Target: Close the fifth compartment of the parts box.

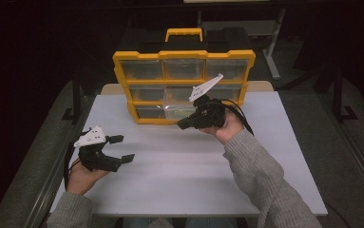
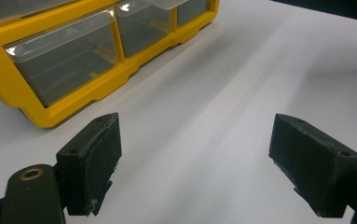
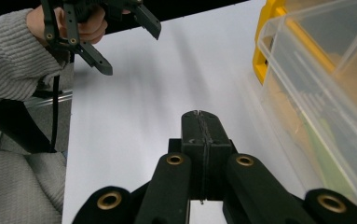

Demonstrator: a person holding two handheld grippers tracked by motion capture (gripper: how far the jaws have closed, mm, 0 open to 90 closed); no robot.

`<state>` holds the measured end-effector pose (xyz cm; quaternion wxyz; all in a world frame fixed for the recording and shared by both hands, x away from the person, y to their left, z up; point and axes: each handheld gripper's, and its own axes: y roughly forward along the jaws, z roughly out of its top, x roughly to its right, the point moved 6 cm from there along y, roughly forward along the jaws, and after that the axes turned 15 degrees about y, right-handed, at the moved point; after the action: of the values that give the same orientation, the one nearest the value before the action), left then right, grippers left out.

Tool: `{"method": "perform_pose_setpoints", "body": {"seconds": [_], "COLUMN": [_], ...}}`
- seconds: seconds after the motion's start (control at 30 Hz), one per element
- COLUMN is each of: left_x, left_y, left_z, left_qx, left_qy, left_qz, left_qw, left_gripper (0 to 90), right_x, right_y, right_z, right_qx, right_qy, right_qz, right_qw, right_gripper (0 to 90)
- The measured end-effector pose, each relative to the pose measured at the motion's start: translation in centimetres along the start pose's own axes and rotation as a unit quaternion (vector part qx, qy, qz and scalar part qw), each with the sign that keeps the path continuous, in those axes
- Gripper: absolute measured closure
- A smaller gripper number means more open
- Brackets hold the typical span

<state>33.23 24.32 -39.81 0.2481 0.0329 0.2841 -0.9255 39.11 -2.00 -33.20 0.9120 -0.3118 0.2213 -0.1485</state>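
Observation:
A yellow organizer [image 1: 184, 55] with several clear drawers stands upright at the back of the white table [image 1: 194, 175]. Its lower middle drawer [image 1: 179, 112] is pulled partway out. My right gripper [image 1: 182, 125] is shut with nothing between its jaws, tip low over the table just in front of that drawer. In the right gripper view the closed jaws [image 3: 199, 114] lie beside the clear drawer [image 3: 334, 93], apart from it. My left gripper [image 1: 124, 148] hovers open and empty at the table's left. Its jaws [image 2: 195, 158] stand wide apart, with the organizer [image 2: 8, 60] ahead on the left.
A black case with a yellow handle [image 1: 184, 33] sits behind the organizer. The table's left edge runs close to the left hand, and the floor around the table is dark. Bare white table lies between the two grippers. The left gripper [image 3: 130, 51] shows far off.

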Motion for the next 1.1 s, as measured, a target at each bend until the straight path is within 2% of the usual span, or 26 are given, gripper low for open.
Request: {"method": "perform_pose_setpoints", "body": {"seconds": [0.1,0.2,0.23,0.37,0.4,0.57,0.6,0.73,0.93,1.1], "left_x": [0.1,0.2,0.1,0.2,0.3,0.1,0.1,0.2,0.3,0.3], "left_y": [0.1,0.2,0.2,0.3,0.3,0.5,0.5,0.5,0.6,0.5], "left_z": [-0.1,0.1,0.1,0.1,0.1,0.0,0.0,0.0,0.1,0.0], "left_qx": [-0.006,0.0,0.001,-0.005,-0.004,-0.002,-0.003,-0.002,-0.001,-0.002], "left_qy": [-0.004,-0.005,0.0,-0.004,-0.006,0.002,0.002,-0.003,-0.004,-0.003], "left_qz": [-0.003,-0.002,-0.002,-0.006,-0.006,-0.008,-0.008,-0.012,-0.012,-0.012], "left_qw": [1.0,1.0,1.0,1.0,1.0,1.0,1.0,0.9999,0.9999,0.9999], "left_gripper": [16.7,16.7,16.7,16.7,16.7,16.7,16.7,16.5,16.1,16.1], "right_x": [0.2,0.6,0.6,1.2,1.1,1.7,1.7,1.6,1.5,1.5], "right_y": [0.3,0.4,0.4,0.6,0.6,0.9,1.0,1.4,1.5,1.1], "right_z": [-0.4,-0.7,-0.8,-1.0,-1.0,-0.9,-1.0,-1.3,-1.5,-1.1], "right_qx": [-0.003,-0.007,-0.007,-0.013,-0.012,-0.006,-0.006,-0.001,-0.019,-0.023], "right_qy": [0.001,0.005,0.007,0.0,0.009,-0.003,0.003,0.005,-0.013,-0.011], "right_qz": [-0.01,-0.018,-0.019,-0.026,-0.024,-0.026,-0.026,-0.032,-0.04,-0.043], "right_qw": [0.9999,0.9998,0.9998,0.9996,0.9996,0.9996,0.9996,0.9995,0.9989,0.9987], "right_gripper": [88.5,88.6,88.6,88.5,88.5,88.5,88.6,88.6,88.6,88.6]}}
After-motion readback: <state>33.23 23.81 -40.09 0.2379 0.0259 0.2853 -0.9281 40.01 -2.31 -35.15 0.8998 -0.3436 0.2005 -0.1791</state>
